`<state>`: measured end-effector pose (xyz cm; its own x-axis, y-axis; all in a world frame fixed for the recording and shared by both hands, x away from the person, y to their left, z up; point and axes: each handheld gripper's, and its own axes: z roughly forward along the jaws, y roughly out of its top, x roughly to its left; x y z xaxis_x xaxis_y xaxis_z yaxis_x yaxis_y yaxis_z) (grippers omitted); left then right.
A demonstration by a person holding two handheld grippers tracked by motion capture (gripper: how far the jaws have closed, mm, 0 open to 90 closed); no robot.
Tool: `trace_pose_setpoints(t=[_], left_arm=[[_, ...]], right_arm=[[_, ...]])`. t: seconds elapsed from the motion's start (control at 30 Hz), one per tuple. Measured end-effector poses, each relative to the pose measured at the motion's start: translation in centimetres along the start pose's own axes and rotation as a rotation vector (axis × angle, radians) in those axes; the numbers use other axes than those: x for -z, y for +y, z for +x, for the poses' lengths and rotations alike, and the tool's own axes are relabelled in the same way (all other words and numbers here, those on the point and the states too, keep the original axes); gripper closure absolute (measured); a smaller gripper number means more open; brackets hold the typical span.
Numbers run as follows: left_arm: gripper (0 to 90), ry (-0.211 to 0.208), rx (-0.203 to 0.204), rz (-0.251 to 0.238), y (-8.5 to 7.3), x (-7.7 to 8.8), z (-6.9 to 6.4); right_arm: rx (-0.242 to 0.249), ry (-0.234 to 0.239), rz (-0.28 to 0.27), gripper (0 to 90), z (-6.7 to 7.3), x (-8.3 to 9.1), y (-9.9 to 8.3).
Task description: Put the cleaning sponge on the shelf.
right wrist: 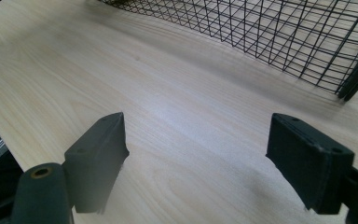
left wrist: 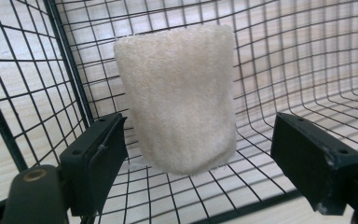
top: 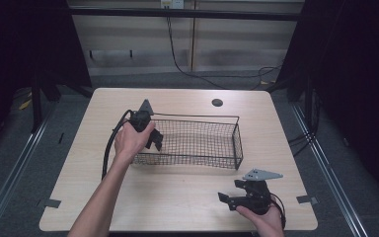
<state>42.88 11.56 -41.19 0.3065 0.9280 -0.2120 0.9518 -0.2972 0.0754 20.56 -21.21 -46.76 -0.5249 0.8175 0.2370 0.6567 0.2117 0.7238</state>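
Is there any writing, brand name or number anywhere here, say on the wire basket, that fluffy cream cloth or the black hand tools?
None can be read. The wire basket, the cream cloth, the left gripper, the right gripper and the table bear no lettering. A small yellow-and-white tag at the back wall is too small to read.

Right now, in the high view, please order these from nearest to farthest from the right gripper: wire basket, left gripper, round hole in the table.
1. Wire basket, ahead of the right gripper.
2. Left gripper, at the basket's left end.
3. Round hole, near the table's far edge.
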Motion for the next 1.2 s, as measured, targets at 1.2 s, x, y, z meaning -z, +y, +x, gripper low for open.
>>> trace_pose_setpoints(t=[1.2], left_arm=[[18.5,-0.133,-0.240,-0.184,-3.5,4.2,2.0]], right_arm=[[-0.010,-0.001,0.003,19.6,-0.1,0.0,0.0]])
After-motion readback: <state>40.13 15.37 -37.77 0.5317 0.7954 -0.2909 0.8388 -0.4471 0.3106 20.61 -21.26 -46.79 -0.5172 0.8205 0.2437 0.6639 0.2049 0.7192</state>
